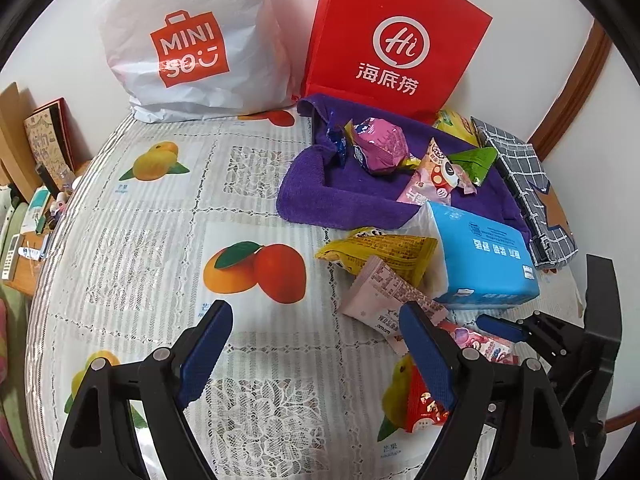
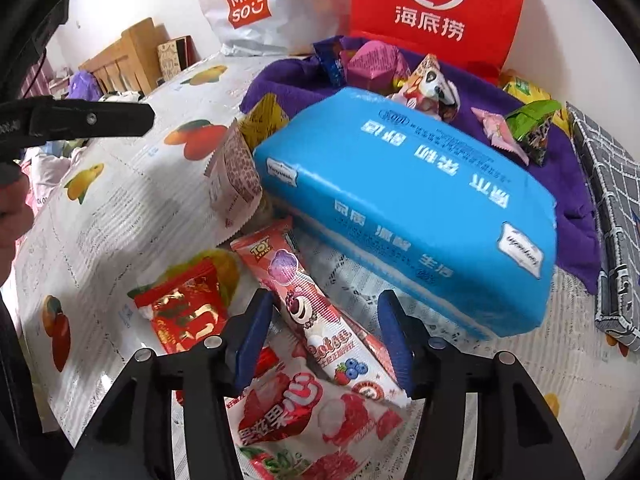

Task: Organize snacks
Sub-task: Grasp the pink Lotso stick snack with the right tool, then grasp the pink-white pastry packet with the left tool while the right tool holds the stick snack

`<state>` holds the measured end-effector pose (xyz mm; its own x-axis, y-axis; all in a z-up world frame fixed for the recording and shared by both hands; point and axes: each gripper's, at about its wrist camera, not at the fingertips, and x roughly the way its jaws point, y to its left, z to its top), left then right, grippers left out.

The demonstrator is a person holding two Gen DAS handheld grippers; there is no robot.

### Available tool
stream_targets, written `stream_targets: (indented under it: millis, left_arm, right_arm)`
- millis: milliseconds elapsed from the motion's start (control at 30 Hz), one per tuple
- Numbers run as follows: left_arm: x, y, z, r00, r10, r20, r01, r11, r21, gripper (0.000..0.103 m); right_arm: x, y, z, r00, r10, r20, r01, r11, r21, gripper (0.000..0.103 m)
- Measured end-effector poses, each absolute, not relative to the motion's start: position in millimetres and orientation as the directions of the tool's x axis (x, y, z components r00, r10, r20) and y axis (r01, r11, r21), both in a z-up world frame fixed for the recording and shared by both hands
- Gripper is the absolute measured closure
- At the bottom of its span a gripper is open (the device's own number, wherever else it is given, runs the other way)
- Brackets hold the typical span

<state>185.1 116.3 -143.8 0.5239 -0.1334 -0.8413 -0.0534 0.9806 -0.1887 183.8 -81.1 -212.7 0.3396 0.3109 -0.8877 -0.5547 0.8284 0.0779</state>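
A table covered with a lace-patterned, fruit-printed cloth is set against a white wall, and two bags are propped at its far edge, well ahead of both grippers: a white shopping bag and a red paper bag, presumably parked there out of the working area. Nearer, ahead of the right gripper, a purple towel is spread with small wrapped snacks gathered on it, which suggests it serves as the collecting spot. A blue tissue pack is laid just ahead and to the right of that gripper, partly over the towel's near edge, with a yellow packet and a pale pink sachet tucked against its left side. The long pink Lotso snack stick is seen lying diagonally between the right gripper's fingers; its jaws are parted about halfway and the pads do not appear to press it, so nothing is judged to be held. A lychee-print packet lies directly beneath, and a red foil packet just to the left. The left gripper is held wide open and empty above bare cloth, left of the loose snacks.
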Motion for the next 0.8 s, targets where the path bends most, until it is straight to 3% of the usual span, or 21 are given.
stream_targets:
  millis: [67,200,300,800]
  left_arm:
    - [184,117,-144,0.525,-0.131,-0.841,-0.056,0.981,-0.188,0.019]
    - [184,118,-145,0.525,-0.138,-0.840,-0.057,0.979,-0.197,0.019]
    - [186,112,-148,0.515,-0.147,-0.844,-0.051,0.978,-0.201,0.019]
    - [223,81,-186,0.430,-0.233,-0.872,-0.101,0.948,-0.303,0.020]
  right_arm:
    - [184,-80,-212,0.343,0.310,-0.887,-0.556,0.828,0.074,0.051]
    - [175,-79,-206,0.340,0.329,-0.881,-0.583,0.809,0.077,0.075]
    - [167,-85,-203,0.353,0.313,-0.882,-0.581,0.812,0.055,0.082]
    - [144,-182,-202,0.424,0.174,-0.889,-0.373,0.928,0.004,0.083]
